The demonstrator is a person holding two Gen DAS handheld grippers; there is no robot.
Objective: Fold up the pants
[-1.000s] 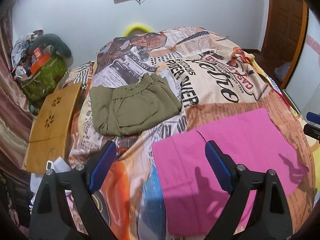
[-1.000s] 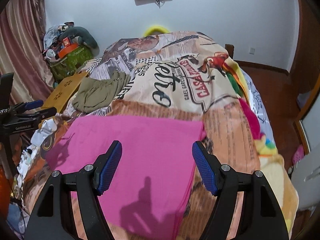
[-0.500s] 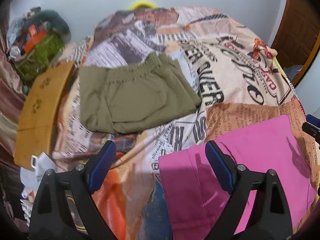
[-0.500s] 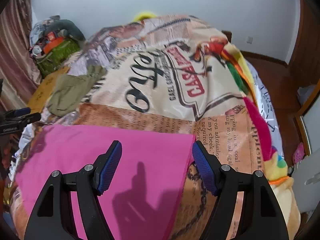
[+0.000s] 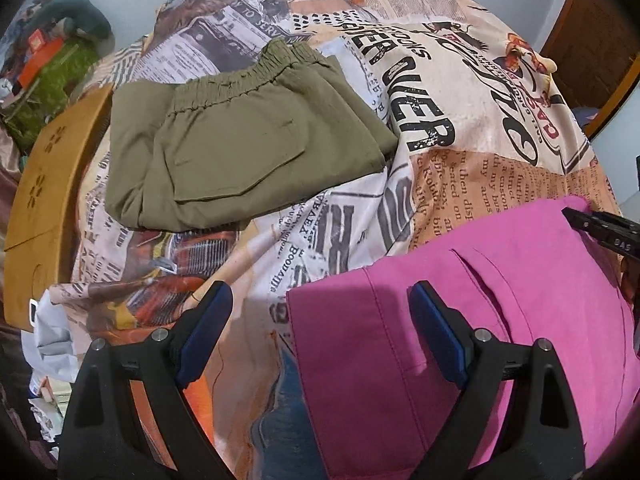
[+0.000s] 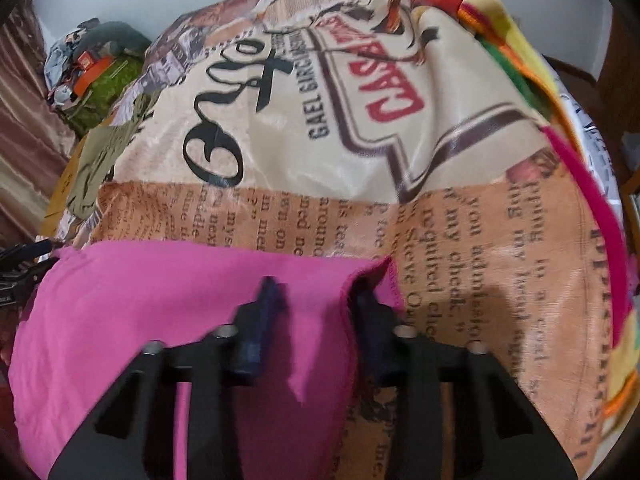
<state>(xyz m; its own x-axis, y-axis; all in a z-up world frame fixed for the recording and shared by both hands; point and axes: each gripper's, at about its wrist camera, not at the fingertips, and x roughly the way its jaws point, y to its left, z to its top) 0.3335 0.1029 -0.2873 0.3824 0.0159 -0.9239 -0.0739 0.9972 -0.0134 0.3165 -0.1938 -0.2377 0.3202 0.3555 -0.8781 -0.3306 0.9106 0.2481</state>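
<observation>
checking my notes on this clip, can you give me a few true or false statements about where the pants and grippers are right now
1. The green pants lie folded on the bedspread. True.
2. The left gripper is clamped on the green pants. False: it is open, over the near corner of the pink pants.
3. The right gripper is at the far right corner of the pink pants. True.
4. The pink pants lie on top of the green pants. False: they lie apart, bedspread between them.
5. The green pants show an elastic waistband. True.
</observation>
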